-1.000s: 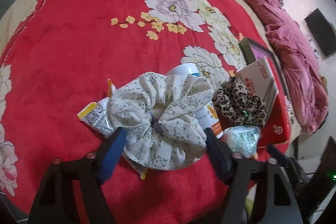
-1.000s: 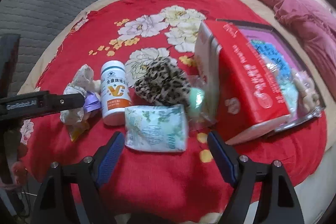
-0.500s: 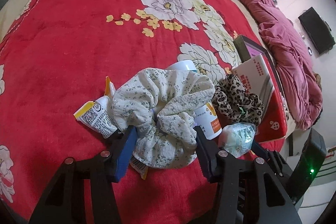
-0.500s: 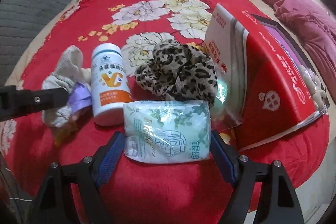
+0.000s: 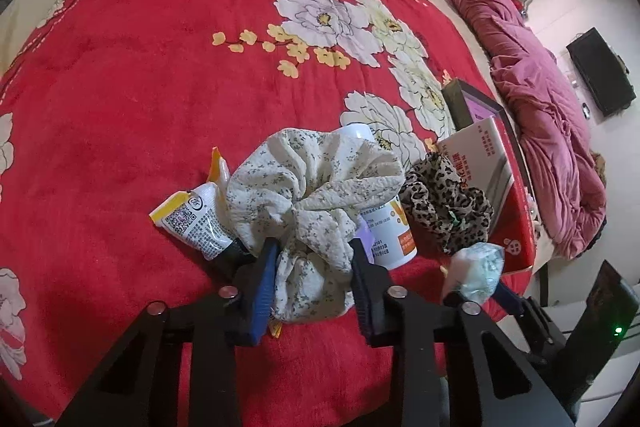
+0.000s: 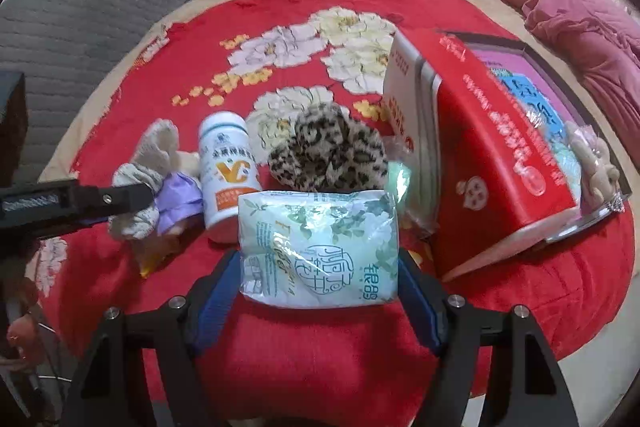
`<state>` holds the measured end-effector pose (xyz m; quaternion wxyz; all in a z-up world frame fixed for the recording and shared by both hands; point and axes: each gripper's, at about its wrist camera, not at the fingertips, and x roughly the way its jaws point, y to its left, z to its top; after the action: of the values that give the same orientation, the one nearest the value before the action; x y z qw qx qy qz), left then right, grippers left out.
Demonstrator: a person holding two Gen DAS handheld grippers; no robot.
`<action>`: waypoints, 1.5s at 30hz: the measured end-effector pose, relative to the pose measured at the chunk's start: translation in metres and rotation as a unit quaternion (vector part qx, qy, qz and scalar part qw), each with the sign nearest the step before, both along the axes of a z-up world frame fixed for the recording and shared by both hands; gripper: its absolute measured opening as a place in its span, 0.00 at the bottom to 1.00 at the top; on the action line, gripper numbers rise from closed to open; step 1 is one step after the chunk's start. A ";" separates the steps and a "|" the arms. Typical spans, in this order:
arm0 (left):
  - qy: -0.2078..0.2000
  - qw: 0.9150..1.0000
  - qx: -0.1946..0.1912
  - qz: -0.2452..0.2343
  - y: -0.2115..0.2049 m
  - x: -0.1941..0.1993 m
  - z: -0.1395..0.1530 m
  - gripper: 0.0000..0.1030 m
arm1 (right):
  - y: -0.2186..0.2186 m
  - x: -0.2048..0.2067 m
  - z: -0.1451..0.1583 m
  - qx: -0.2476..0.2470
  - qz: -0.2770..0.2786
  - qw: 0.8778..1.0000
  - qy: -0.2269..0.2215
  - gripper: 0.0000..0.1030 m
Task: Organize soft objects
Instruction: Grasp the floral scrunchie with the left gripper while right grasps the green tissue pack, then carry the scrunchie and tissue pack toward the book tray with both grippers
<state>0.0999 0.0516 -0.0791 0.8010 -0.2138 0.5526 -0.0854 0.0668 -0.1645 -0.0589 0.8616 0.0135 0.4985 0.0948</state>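
Scrunchie, cream floral crinkled fabric, sits on the red flowered bedspread directly ahead of the left claw, its near lobe bunched between the blue pads; jaws closing and narrow, pads pressing cloth on both sides. Bulk of the ring fans out forward and up past the fingertips, draped partly over a white plastic pill bottle with orange label and a white-and-yellow foil sachet. Right claw is wide, jaws closing slowly, straddling a soft pale green-and-white tissue pack; the pack's long axis runs across the gap, ends just inside the pads, contact probably not made, edges hard to read. Leopard-print fabric scrunchie lies just beyond the pack, beside a red-and-white cardboard box. Left hand is nearest the floral scrunchie, right nearest the tissue pack. Both soft, will deform under squeeze.
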 end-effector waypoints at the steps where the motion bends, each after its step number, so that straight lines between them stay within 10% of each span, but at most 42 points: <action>1: -0.001 1.000 0.001 0.000 0.000 0.000 0.001 0.29 | -0.001 -0.001 0.004 0.003 -0.001 1.000 -0.004 0.73; 45: -0.133 0.986 0.031 -0.093 -0.086 -0.041 0.138 0.17 | -0.072 -0.017 0.128 -0.011 -0.034 0.990 -0.138 0.73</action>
<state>0.0586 -0.0347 0.0590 0.8624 -0.1236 0.4605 -0.1698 0.0494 -0.2367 0.0686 0.9249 0.0078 0.3750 0.0613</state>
